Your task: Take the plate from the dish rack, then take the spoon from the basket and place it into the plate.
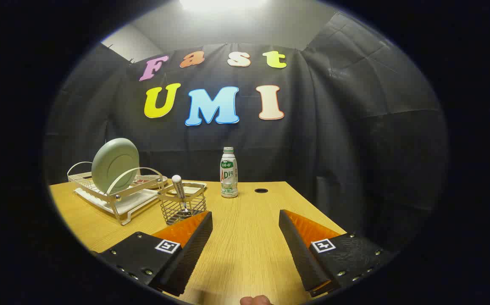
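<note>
— Presently, gripper view: gripper (pixel 245 220) stood wide open, holding nothing. Plate (pixel 114 164)?
— Upright in rack (pixel 117 197), well beyond the fingers; spoon (pixel 178 190) in basket (pixel 183 207). Risk: plate slipping edgewise, or rack dragging.

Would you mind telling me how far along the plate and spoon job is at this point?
Nothing looks done yet. The plate stands upright in the dish rack, and the spoon stands in the basket beside it. The hand-held gripper is open over bare table, holding nothing. Left: take the plate out, then move the spoon onto it.
</note>
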`<action>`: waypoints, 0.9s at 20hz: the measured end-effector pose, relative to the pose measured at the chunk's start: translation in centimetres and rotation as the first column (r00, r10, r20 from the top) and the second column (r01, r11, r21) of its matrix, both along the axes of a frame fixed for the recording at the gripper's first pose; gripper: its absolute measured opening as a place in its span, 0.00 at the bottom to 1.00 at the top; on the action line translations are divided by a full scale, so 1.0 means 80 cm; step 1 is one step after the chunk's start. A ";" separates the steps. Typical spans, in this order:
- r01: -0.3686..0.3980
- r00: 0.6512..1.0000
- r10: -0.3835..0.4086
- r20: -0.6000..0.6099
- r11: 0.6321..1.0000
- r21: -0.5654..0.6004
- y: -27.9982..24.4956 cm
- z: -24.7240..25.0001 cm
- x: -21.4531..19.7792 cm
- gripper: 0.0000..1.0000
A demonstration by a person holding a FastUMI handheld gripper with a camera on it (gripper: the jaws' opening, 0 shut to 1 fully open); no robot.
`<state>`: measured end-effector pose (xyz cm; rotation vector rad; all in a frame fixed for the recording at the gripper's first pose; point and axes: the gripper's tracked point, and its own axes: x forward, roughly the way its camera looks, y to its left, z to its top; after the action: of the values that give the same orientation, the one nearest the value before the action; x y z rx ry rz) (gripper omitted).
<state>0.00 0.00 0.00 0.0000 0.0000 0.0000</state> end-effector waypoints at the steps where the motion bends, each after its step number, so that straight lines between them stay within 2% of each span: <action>1: -0.002 1.000 0.002 -0.001 1.000 0.002 0.000 0.002 0.008 0.97; 5: -0.001 1.000 0.002 -0.012 0.999 0.055 -0.007 0.008 0.071 0.97; 9: 0.000 1.000 0.000 0.001 0.998 0.056 -0.016 0.047 0.103 0.97; 14: -0.006 0.999 0.004 0.035 0.999 0.039 -0.010 0.132 0.088 0.97; 18: -0.023 0.999 0.022 0.046 0.999 0.025 0.020 0.198 0.057 0.97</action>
<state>4.56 1.57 15.84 0.0255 -0.0456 0.0228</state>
